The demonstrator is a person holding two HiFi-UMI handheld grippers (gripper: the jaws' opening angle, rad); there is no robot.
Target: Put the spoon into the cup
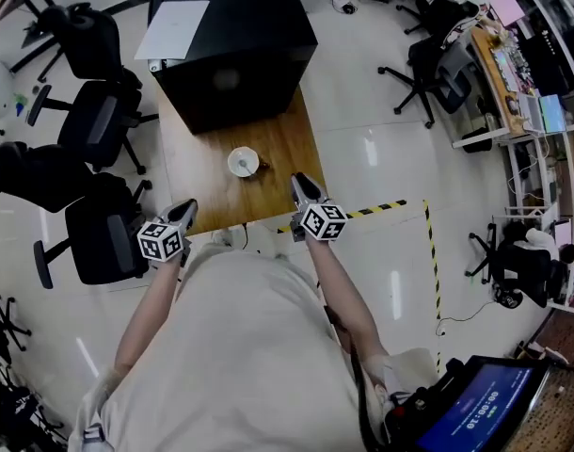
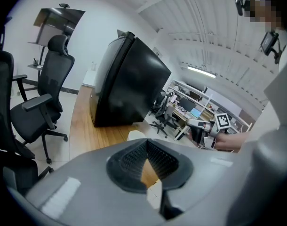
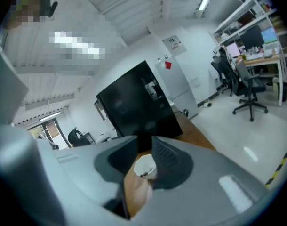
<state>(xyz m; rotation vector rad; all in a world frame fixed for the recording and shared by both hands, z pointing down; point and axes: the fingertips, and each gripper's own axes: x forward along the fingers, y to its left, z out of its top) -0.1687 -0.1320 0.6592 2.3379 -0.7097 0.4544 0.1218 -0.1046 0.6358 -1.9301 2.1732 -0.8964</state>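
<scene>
A white cup (image 1: 243,162) stands on the wooden table (image 1: 207,182), in front of a big black box. A short brownish piece, seemingly the spoon (image 1: 262,166), sticks out at the cup's right rim. In the right gripper view the cup (image 3: 146,166) shows a small dark bit at its rim. My right gripper (image 1: 301,181) hovers just right of the cup, near the table's edge. Its jaws (image 3: 144,147) stand apart, with nothing between them. My left gripper (image 1: 186,207) is at the table's near left corner; its pads (image 2: 146,145) meet at the tips, empty. The cup (image 2: 136,135) shows beyond them.
The black box (image 1: 232,40) fills the far half of the table, with a sheet of paper (image 1: 174,28) on top. Office chairs (image 1: 94,121) stand along the table's left side, and another chair (image 1: 428,73) at the right. Yellow-black tape (image 1: 381,208) marks the floor.
</scene>
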